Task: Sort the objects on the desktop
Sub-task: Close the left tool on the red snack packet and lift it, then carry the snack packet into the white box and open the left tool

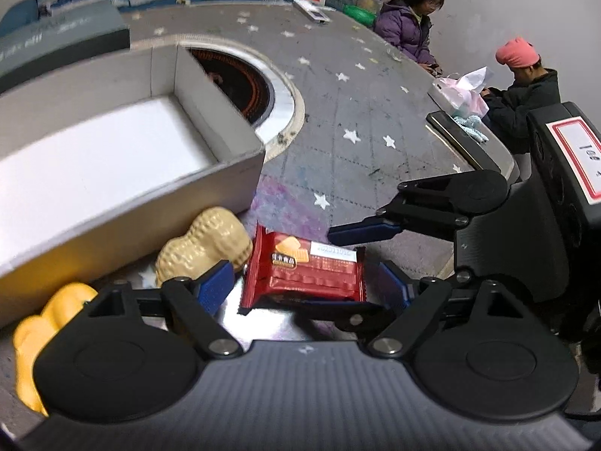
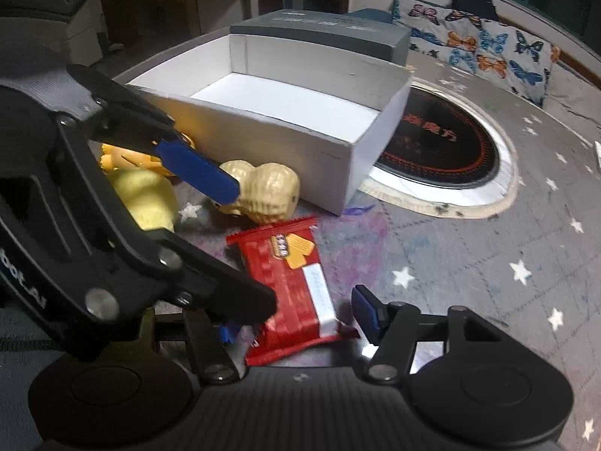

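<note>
L gripper (image 1: 306, 289) sits low over the worktop (image 1: 375, 143) w/ jaws spread wide, blue pads either side of a red snack packet (image 1: 304, 272) but not clamped on it; R gripper (image 2: 300, 319) is also wide, its pads flanking the same packet (image 2: 296, 289) from the other side, w/ the L gripper's arm crossing its view. Packet lies flat on the star-print cloth, near the front corner of the open white box (image 1: 124, 173). Just beside the packet, betw. it and the box wall, is a tan peanut-shaped toy (image 1: 204, 244), touching or nearly touching the box. Next to the peanut, further along the box front, a yellow pepper-like toy (image 1: 49, 323); another yellow-orange item behind it in the R view (image 2: 124, 159), can't tell what. Behind the box: a grey lid (image 2: 338, 34) and a round black inset burner (image 2: 439, 150) in the worktop. Two people (image 1: 413, 22) sit at the far edge.
</note>
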A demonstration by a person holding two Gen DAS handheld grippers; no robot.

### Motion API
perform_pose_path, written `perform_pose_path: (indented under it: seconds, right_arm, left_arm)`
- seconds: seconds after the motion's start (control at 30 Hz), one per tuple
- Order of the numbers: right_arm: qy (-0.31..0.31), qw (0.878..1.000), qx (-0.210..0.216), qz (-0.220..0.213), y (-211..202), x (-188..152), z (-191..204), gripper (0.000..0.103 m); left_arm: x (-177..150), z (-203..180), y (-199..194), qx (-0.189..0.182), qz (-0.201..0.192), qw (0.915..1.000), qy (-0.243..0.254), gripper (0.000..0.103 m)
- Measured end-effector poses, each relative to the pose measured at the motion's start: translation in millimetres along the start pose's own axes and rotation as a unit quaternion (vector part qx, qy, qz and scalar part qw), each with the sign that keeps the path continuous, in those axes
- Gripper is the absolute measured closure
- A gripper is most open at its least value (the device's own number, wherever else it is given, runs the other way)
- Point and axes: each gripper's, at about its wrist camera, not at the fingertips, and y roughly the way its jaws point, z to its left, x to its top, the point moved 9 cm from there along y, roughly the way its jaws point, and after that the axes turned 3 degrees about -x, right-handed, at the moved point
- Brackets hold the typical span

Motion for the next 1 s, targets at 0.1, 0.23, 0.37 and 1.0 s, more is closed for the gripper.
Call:
perform_pose_path:
  seconds: [0.1, 0.23, 0.37, 1.0]
  right_arm:
    - [-0.003, 1.000, 0.010, 0.001, 5, 1, 2, 0.052]
    - [0.000, 1.000, 0.009, -0.001, 4, 0, 1, 0.054]
    - [0.002, 1.000, 0.008, -0.003, 3, -2, 1, 0.054]
    - [0.001, 0.999, -0.007, -0.033, -14, 11, 4, 0.060]
  left_arm:
    - [-2, 5, 8, -0.007, 0.011, 0.9998, -0.016, 0.024]
    - [-4, 8, 17, -0.017, 0.023, 0.9990, -0.034, 0.025]
    - [-4, 9, 27, -0.027, 0.031, 0.9981, -0.047, 0.026]
    - [9, 5, 9, -0.044, -0.011, 0.9968, -0.066, 0.049]
